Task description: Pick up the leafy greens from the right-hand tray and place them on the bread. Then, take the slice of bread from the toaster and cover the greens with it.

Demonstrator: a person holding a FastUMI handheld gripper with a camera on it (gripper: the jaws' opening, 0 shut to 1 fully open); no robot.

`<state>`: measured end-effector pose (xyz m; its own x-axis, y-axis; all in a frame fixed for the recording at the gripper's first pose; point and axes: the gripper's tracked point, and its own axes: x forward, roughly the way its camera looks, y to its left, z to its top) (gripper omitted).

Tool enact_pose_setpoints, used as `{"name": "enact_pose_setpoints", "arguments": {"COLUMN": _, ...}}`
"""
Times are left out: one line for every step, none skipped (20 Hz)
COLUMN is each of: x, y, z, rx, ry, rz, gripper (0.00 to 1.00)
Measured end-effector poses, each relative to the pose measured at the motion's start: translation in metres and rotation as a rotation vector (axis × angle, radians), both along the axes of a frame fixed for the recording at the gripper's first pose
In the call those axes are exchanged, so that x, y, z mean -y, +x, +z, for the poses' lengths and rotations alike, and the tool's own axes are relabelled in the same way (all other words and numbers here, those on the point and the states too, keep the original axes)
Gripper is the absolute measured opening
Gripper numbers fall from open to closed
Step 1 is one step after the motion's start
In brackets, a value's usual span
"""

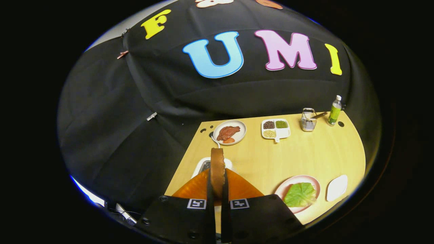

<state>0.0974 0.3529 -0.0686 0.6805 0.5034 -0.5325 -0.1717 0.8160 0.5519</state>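
The tool (217, 189) pinches one slice of bread (217, 167) edge-on, both fingers pressed against its flat sides, so the slice stands upright between them with its brown crust rising above the fingertips. Just beyond and below the slice sits one white toaster (203, 166), its slot open to view to the left of the bread.

To the right of the fingers lies one pink plate (289, 184) carrying one piece of leafy greens (299, 194), spread flat; whatever lies under the leaf is hidden. Just beside that plate, further right, rests one small white tray (337, 187) with nothing visible on it.

Along the far side of the light wooden tabletop (271, 159) I count four more things. One round white plate (229, 131) holds a reddish-brown piece of meat with a smaller orange piece touching its near edge. Next to it stands one white divided dish (276, 129) with three filled compartments: dark grains, green grains and pale grains, plus one bare section. Beyond that is one wire basket (308, 119) with a dark handle sticking out toward the right. Near the far right corner stands one upright bottle (334, 110) with a white cap and a green label; its writing is too small to read.

Each finger of the tool bears one square black-and-white marker, two in all.
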Motion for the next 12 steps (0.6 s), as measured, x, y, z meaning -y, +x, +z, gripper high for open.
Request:
{"name": "enact_pose_setpoints", "arguments": {"x": 0.017, "y": -0.002, "z": -0.004, "rx": 0.003, "ry": 0.015, "rz": 0.011, "gripper": 0.11}}
{"name": "enact_pose_setpoints", "arguments": {"x": 0.033, "y": -0.004, "z": -0.008, "rx": 0.010, "ry": 0.030, "rz": 0.022, "gripper": 0.11}}
{"name": "enact_pose_setpoints", "arguments": {"x": 0.050, "y": -0.005, "z": -0.015, "rx": 0.011, "ry": 0.044, "rz": 0.032, "gripper": 0.11}}
{"name": "enact_pose_setpoints", "arguments": {"x": 0.072, "y": -0.009, "z": -0.027, "rx": 0.002, "ry": 0.042, "rz": 0.027, "gripper": 0.11}}
{"name": "enact_pose_setpoints", "arguments": {"x": 0.094, "y": -0.012, "z": -0.043, "rx": -0.013, "ry": 0.029, "rz": 0.008, "gripper": 0.11}}
{"name": "enact_pose_setpoints", "arguments": {"x": 0.115, "y": -0.014, "z": -0.059, "rx": -0.033, "ry": 0.019, "rz": -0.016, "gripper": 0.11}}
{"name": "enact_pose_setpoints", "arguments": {"x": 0.131, "y": -0.017, "z": -0.075, "rx": -0.061, "ry": 0.017, "rz": -0.039, "gripper": 0.11}}
{"name": "enact_pose_setpoints", "arguments": {"x": 0.143, "y": -0.021, "z": -0.089, "rx": -0.086, "ry": 0.023, "rz": -0.057, "gripper": 0.11}}
{"name": "enact_pose_setpoints", "arguments": {"x": 0.153, "y": -0.024, "z": -0.103, "rx": -0.107, "ry": 0.036, "rz": -0.079, "gripper": 0.11}}
{"name": "enact_pose_setpoints", "arguments": {"x": 0.160, "y": -0.026, "z": -0.118, "rx": -0.128, "ry": 0.054, "rz": -0.098, "gripper": 0.11}}
{"name": "enact_pose_setpoints", "arguments": {"x": 0.166, "y": -0.026, "z": -0.131, "rx": -0.137, "ry": 0.068, "rz": -0.114, "gripper": 0.11}}
{"name": "enact_pose_setpoints", "arguments": {"x": 0.170, "y": -0.025, "z": -0.143, "rx": -0.148, "ry": 0.071, "rz": -0.127, "gripper": 0.11}}
